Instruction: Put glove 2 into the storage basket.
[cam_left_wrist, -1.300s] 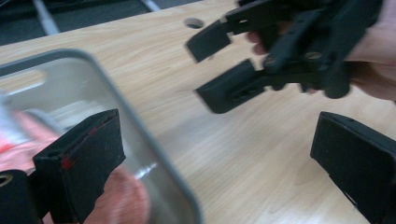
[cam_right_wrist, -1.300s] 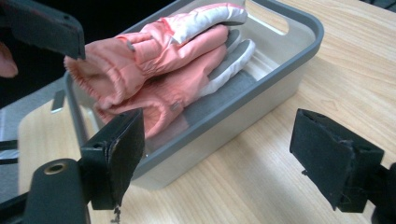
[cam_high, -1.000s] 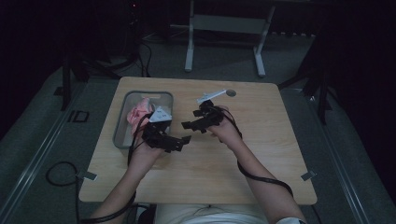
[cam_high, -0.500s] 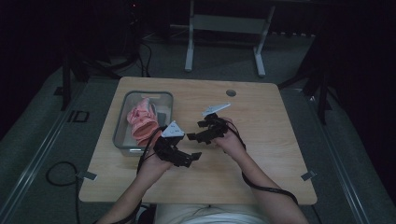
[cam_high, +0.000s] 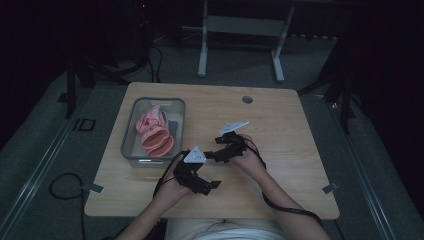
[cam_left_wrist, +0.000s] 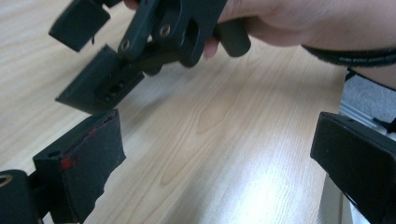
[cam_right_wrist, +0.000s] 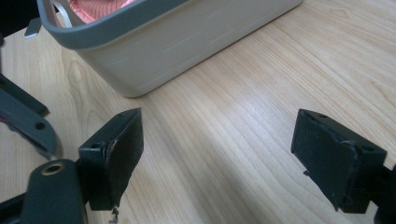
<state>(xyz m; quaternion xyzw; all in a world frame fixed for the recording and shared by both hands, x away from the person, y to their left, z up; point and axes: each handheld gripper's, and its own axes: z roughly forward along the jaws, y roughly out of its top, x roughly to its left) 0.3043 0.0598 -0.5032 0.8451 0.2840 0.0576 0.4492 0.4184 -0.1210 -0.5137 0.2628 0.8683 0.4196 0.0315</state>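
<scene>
Pink cloth (cam_high: 154, 134) lay in the grey bin (cam_high: 129, 150); both tools, left (cam_high: 212, 185) and right (cam_high: 210, 155), hovered released and empty, suggesting little remained.

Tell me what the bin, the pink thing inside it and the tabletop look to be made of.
Bin: likely moulded plastic, matte pale walls with a darker grey rim, smooth and seamless.
Pink thing: seems soft fabric, since it lies in folds with ribbed lines; the exact cloth is unclear.
Tabletop: light wood or wood-look laminate, with visible grain and a faint sheen; which one is open.
</scene>
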